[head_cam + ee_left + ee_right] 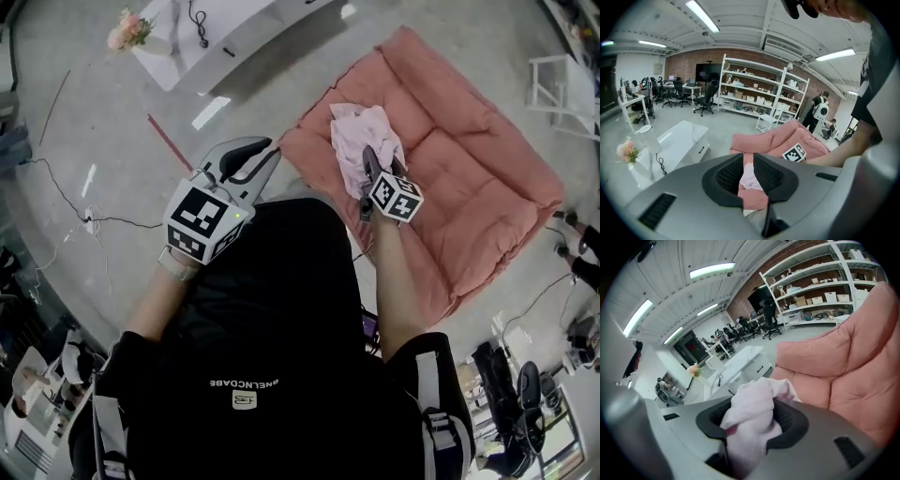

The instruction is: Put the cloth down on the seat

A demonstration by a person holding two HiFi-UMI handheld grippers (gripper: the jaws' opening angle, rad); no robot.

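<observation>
A: Right gripper (749,423), how wide?
B: Stood narrowly apart, clenched on the pale pink cloth (754,401). Fabric wadded between both pads, bulged out over the top.
A: Cloth against the tool, from the head view?
B: Bunched at 12 o'clock from the marker cube (395,197), spread toward 11 and 1. Sat over the salmon seat (469,178), toward its 10 o'clock side. Resting or hanging, could not tell.
A: Left gripper (265,156)?
B: Hung at 9 o'clock of the right one, just beside the seat's corner. Jaws a slit apart, gripped nothing. Cloth well apart from it, glimpsed through the gap.
</observation>
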